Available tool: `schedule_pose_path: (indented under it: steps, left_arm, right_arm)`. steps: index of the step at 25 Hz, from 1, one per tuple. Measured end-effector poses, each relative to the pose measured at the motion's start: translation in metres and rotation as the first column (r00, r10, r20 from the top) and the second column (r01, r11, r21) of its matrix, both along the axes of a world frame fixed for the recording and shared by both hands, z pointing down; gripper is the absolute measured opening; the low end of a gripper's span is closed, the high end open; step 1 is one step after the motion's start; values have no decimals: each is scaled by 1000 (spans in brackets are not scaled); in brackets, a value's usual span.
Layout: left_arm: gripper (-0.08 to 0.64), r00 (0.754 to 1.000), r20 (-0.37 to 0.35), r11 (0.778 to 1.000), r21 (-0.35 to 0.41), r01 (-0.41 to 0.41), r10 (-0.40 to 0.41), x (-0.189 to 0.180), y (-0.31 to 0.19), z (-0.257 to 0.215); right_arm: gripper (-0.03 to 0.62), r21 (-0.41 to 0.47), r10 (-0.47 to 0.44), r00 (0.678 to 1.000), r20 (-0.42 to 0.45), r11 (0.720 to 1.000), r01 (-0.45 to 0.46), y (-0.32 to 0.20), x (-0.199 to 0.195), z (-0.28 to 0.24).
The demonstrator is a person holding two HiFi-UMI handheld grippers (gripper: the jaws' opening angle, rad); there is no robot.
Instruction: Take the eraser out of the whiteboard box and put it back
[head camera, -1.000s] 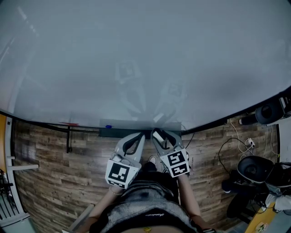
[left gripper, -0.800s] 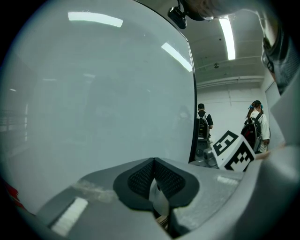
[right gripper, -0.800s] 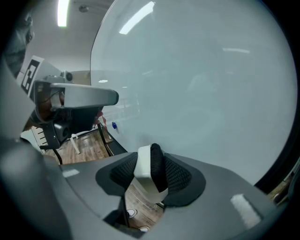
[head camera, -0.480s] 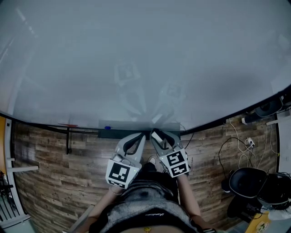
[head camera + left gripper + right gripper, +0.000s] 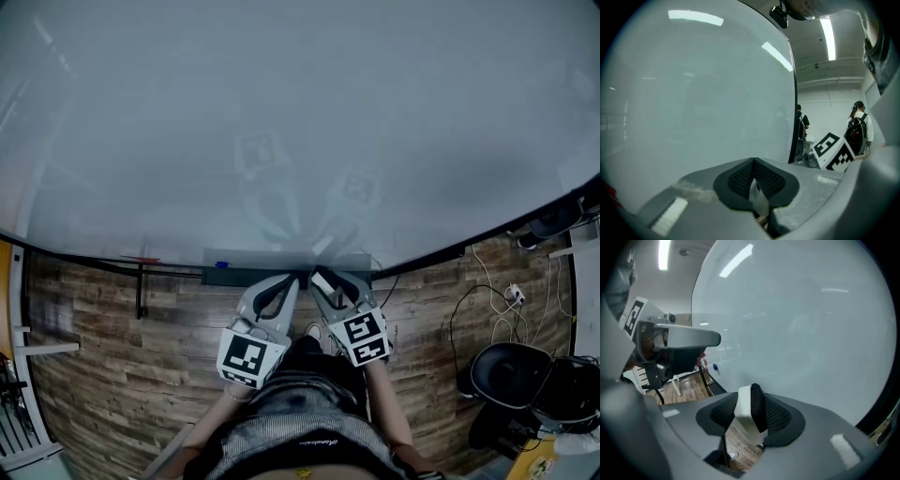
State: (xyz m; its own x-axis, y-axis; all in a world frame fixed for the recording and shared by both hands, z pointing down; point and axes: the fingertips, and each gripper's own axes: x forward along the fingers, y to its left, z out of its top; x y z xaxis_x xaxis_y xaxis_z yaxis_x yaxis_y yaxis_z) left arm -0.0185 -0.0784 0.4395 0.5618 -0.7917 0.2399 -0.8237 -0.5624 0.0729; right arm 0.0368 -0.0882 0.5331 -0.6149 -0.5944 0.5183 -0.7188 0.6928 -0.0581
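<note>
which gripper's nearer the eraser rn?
Right. Right gripper has the eraser between its jaws, which just closed further on it; left gripper sits beside it, shut and empty.

Looking down from the head view, I get only part of the whiteboard box [image 5: 234, 273]. The tips of the left gripper [image 5: 285, 280] and right gripper [image 5: 327, 278] cover its middle. A blue speck [image 5: 222, 263] on it and a red mark [image 5: 142, 257] nearby are too small for me to name. In the right gripper view the eraser [image 5: 744, 408] vanishes at its lower end between jaws that have just been closing on it. Far off in the left gripper view, 2 people [image 5: 857, 129] are tiny. The wearer's torso [image 5: 300, 431] is cut off by the bottom edge.
</note>
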Motion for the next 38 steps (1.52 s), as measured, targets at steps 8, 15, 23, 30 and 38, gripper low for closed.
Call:
schedule_pose_path:
  steps: [8, 15, 23, 30, 38]
  left_arm:
    - [2, 1000, 4, 1000, -3, 3, -3, -2, 2, 2]
    - [0, 1000, 10, 1000, 1, 3, -3, -4, 4, 3]
    - [2, 1000, 6, 1000, 8, -3, 3, -5, 7, 1]
    - [2, 1000, 11, 1000, 7, -15, 15, -3, 7, 0]
    - [0, 1000, 5, 1000, 5, -18, 18, -4, 9, 1]
  right_arm:
    - [172, -1, -1, 1000, 2, 1000, 1, 2, 0, 1]
    - [169, 2, 4, 1000, 6, 1000, -4, 3, 1, 2]
    - [166, -5, 7, 1000, -4, 1000, -7, 7, 2, -4]
    - [167, 12, 3, 1000, 2, 1000, -3, 8, 4, -21]
    - [167, 65, -6, 1000, 7, 998, 6, 11, 2, -53]
